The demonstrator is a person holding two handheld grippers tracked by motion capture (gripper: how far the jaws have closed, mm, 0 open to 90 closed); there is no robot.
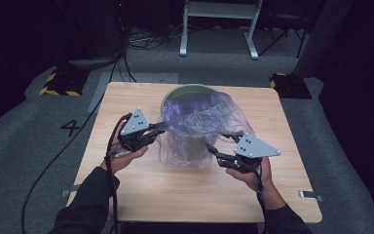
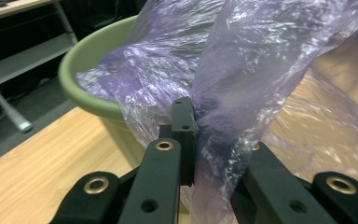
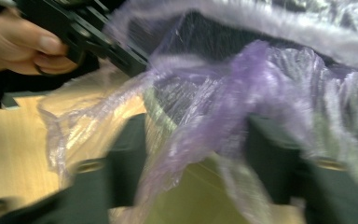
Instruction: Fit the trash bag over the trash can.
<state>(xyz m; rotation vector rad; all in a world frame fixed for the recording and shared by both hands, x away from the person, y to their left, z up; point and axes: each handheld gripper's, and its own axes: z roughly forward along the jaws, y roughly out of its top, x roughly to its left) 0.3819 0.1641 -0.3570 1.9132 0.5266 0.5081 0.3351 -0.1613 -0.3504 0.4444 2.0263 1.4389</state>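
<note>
purple bag (image 1: 199,119) half over green bin (image 1: 185,91) near the table's far edge; my left gripper (image 1: 158,127) fingers clamp its film, right gripper (image 1: 213,146) fingers apart around a fold; the rim remains uncovered.

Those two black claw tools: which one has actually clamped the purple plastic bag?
The left gripper: its jaws are pinched shut on the bag. The right gripper has bag film between jaws that stand apart.
</note>
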